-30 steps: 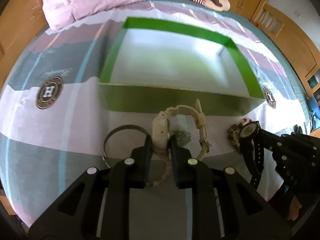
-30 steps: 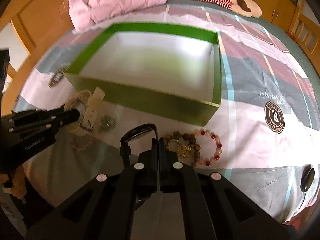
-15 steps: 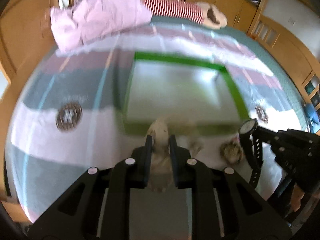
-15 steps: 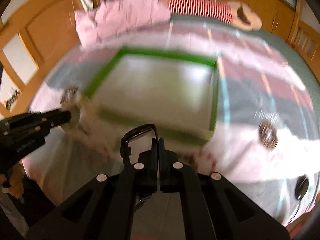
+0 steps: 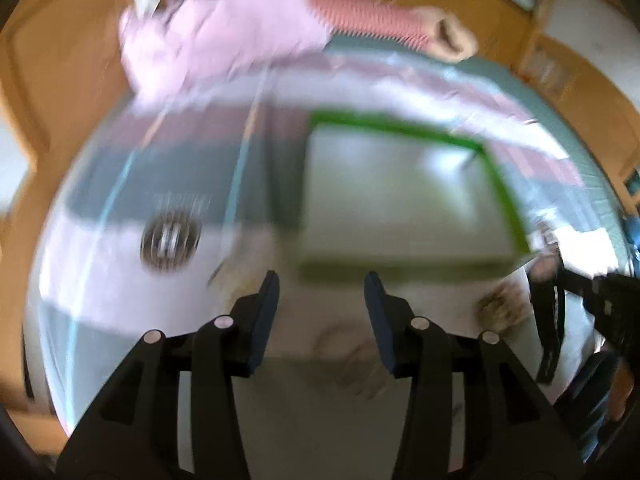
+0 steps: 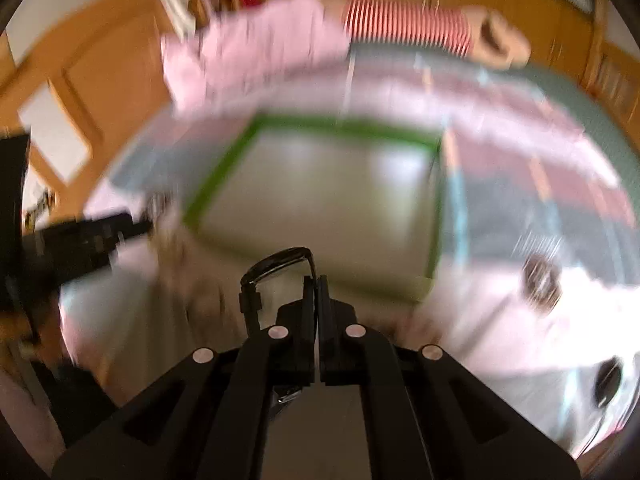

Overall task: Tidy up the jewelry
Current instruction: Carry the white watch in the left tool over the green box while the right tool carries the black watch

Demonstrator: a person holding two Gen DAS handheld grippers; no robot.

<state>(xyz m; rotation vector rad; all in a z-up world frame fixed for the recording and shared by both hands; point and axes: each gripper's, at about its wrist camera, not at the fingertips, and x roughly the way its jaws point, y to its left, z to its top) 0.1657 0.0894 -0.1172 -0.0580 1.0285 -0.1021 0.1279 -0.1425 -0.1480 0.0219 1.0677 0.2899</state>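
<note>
Both views are motion-blurred. My left gripper (image 5: 320,292) is above the bedsheet, just short of the green box (image 5: 392,125). Its jaws are opening and nothing sits between the pads. A pale blurred shape (image 5: 240,276) by its left fingertip may be the cream watch; I cannot tell. A blurred brown heap of bracelets (image 5: 500,308) lies to the right. My right gripper (image 6: 316,280) is shut on the strap of the black watch (image 6: 280,264), which loops up to the left of the fingers before the green box (image 6: 340,125). The box interior looks bare.
A pink blanket (image 5: 224,40) and a striped plush (image 6: 404,24) lie at the bed's far end. Wooden cupboards surround the bed. Round logo patches (image 5: 170,240) mark the sheet. A small black object (image 6: 608,378) lies at the lower right.
Both grippers have lifted and pulled back from the bed. The left jaws have spread and the cream watch has left them. The right gripper stays shut on the black watch.
</note>
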